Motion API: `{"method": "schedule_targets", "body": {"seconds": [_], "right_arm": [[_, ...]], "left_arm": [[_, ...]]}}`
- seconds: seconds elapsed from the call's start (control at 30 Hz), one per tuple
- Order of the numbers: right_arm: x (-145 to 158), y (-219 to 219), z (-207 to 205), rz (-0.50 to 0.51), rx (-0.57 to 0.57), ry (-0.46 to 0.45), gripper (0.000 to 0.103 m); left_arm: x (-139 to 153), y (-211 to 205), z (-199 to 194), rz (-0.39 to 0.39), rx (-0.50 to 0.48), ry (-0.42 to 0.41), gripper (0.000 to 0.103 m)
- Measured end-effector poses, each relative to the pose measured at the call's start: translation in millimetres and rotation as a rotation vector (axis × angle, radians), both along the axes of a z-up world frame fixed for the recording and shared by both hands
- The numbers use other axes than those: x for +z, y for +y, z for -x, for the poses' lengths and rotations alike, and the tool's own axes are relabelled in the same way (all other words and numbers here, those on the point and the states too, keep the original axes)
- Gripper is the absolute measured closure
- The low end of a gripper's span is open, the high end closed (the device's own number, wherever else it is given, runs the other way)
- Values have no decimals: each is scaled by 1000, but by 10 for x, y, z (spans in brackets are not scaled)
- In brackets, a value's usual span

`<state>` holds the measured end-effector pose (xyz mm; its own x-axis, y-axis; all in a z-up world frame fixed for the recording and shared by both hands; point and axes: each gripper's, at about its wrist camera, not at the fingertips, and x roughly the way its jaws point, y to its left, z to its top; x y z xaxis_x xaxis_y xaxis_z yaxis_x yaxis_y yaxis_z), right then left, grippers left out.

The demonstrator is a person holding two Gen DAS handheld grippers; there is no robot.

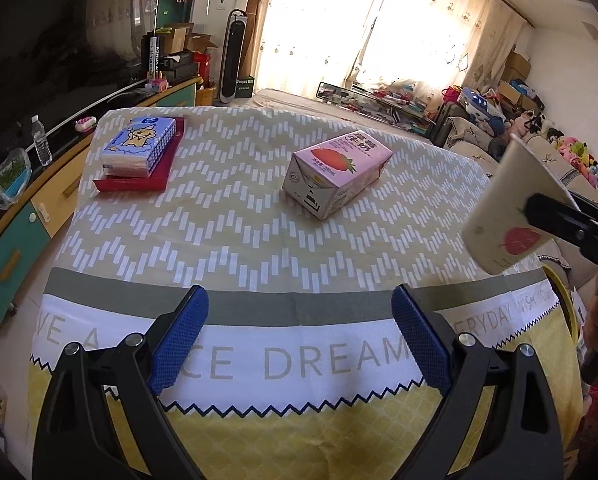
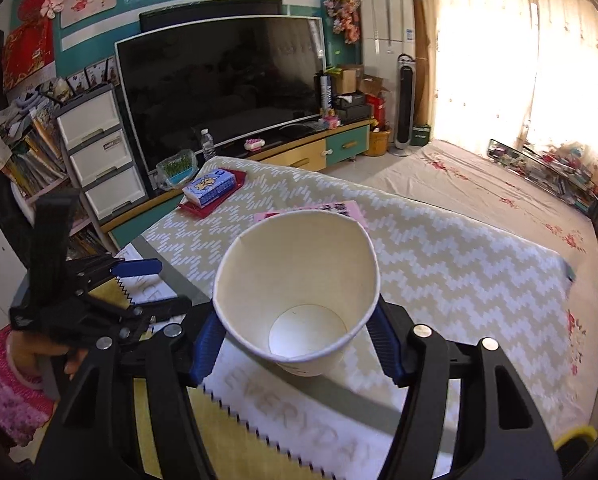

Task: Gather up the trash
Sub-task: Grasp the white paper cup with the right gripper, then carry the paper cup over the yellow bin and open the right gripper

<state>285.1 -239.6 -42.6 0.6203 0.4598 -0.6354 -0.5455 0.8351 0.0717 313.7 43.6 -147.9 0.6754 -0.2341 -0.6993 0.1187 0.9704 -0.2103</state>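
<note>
The paper cup point(image 2: 299, 292) is hiding most of the pink milk carton point(image 2: 349, 210) lying behind it in the right wrist view; only the carton's top edge is showing above the cup's rim. In the left wrist view, a black finger point(image 1: 555, 216) is covering part of the cup's red print. Left of the cup, the tablecloth point(image 2: 439, 248) lettering is blurring.
</note>
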Motion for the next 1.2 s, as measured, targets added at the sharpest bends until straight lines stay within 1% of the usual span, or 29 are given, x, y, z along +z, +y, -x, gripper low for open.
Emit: {"method": "schedule_targets", "body": {"seconds": [0.13, 0.23, 0.33, 0.47, 0.53, 0.63, 0.73, 0.8, 0.83, 0.9, 0.97, 1.03, 1.13, 1.2], "right_arm": [[54, -504, 298, -30, -129, -18, 42], [49, -1006, 519, -38, -274, -47, 42], [-1, -1556, 671, -24, -442, -49, 41], [-147, -2289, 815, -18, -655, -17, 41], [-244, -2569, 858, 10, -736, -5, 41], [-397, -2891, 868, 32, -820, 31, 41], [-549, -3110, 857, 36, -872, 60, 37], [-634, -3195, 816, 60, -895, 79, 34], [-669, -3219, 795, 77, -906, 82, 25], [-711, -3247, 792, 100, -941, 80, 15], [-706, -3248, 790, 110, -969, 67, 15], [-635, -3204, 795, 78, -981, 41, 15], [-456, -2996, 796, 2, -948, -20, 15], [-308, -2816, 786, -65, -915, -70, 14]], "left_arm": [[-4, -23, 4, -7, -7, 1, 12], [-5, -54, 20, -18, -12, -1, 12], [-12, -93, 23, -32, -19, 1, 12], [-39, -128, 10, -51, -27, 4, 12], [-41, -132, 8, -46, -31, 3, 12], [-41, -133, -1, -41, -32, 4, 11], [-44, -132, 0, -41, -32, 5, 11], [-43, -132, 1, -41, -32, 4, 11], [-43, -132, 1, -41, -32, 4, 11], [-44, -133, 0, -43, -33, 3, 11], [-45, -134, -1, -45, -35, 2, 11], [-50, -138, 1, -47, -38, 1, 11], [-45, -159, 12, -52, -44, -2, 11], [-42, -176, 15, -55, -48, -5, 11]]}}
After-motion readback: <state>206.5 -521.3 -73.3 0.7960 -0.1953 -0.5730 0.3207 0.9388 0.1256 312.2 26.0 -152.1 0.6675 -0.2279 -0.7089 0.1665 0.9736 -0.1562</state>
